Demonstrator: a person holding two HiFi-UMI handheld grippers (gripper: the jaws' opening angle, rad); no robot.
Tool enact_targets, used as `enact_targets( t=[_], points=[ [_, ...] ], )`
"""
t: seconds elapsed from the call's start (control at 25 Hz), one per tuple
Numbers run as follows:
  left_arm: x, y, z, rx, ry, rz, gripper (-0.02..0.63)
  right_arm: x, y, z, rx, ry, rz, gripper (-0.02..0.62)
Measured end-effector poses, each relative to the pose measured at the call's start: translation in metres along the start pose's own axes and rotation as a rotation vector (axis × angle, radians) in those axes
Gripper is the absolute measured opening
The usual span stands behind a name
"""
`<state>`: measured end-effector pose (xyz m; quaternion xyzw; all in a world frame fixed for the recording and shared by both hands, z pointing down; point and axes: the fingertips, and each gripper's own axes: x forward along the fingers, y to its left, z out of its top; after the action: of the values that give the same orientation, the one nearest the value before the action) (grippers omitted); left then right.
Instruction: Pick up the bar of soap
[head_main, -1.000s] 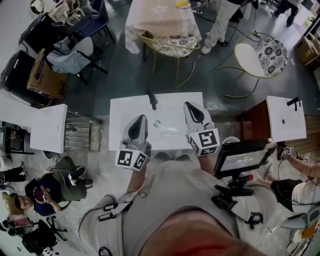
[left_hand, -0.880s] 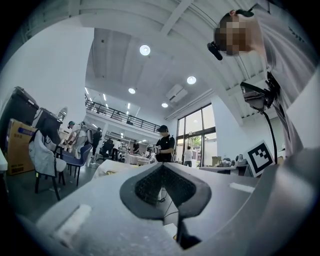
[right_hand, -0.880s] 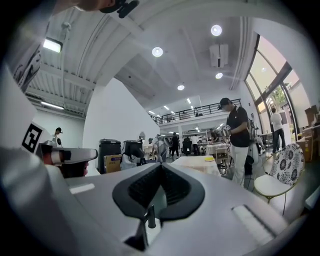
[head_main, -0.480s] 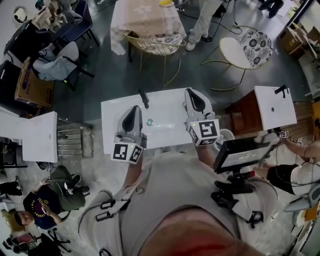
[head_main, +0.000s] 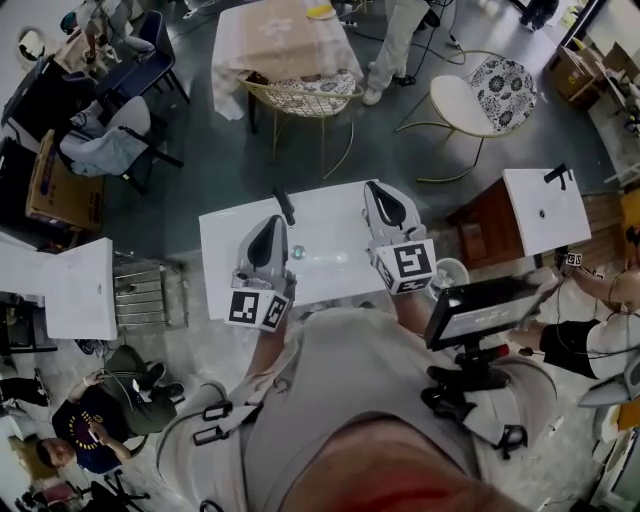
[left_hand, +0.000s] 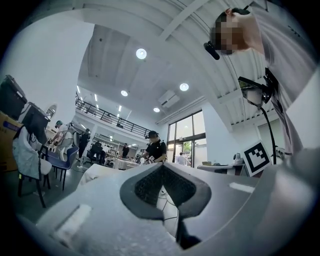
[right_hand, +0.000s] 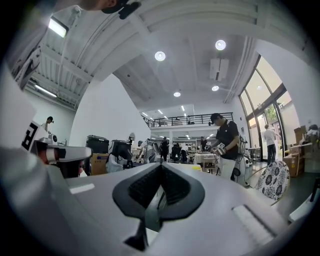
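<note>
Large open hall with a grey floor (head_main: 200, 170). The person stands at a white sink top (head_main: 335, 215) with a gripper in each hand. Both are held side by side above it and point away from the body. Beyond the sink top is a cloth-covered table (head_main: 275, 35) with a wire chair (head_main: 300, 95) close against it. A round chair with a flowered cushion (head_main: 490, 95) stands off to the right. Left gripper (head_main: 272, 225): its own view shows the jaw tips pressed together with nothing between them. Right gripper (head_main: 378, 192): the same, tips pressed together and nothing pinched. A black tap (head_main: 285, 207) stands at the far edge of the sink top, between the two grippers and nearer the left one. A small round drain (head_main: 297, 252) lies just right of the left gripper. Bar of soap: cannot be made out in any view, so its place is not recorded.
</note>
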<state>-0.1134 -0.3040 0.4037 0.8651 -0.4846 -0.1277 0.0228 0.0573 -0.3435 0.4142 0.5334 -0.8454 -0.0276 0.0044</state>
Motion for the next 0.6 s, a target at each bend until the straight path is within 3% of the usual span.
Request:
enact_targets(
  t=[0.32,0.36,0.44,0.48,0.6],
  points=[
    [0.004,0.005,-0.004,-0.007,0.009,-0.004,-0.002,0.006,-0.002,0.005,-0.043,0.001,-0.018,0.003],
    [0.004,0.005,-0.005,-0.007,0.011,-0.002,-0.002,0.008,-0.003,0.005,-0.042,0.002,-0.020,0.043],
    [0.003,0.007,-0.006,-0.005,0.016,0.001,-0.002,0.016,-0.004,0.001,-0.001,0.019,-0.015,0.485],
    [0.003,0.008,-0.006,-0.003,0.018,0.001,-0.002,0.020,-0.005,-0.001,0.016,0.030,-0.014,0.570],
    [0.001,0.009,-0.007,-0.001,0.018,0.005,-0.002,0.021,-0.012,-0.002,-0.005,0.044,-0.028,0.578]
  ],
)
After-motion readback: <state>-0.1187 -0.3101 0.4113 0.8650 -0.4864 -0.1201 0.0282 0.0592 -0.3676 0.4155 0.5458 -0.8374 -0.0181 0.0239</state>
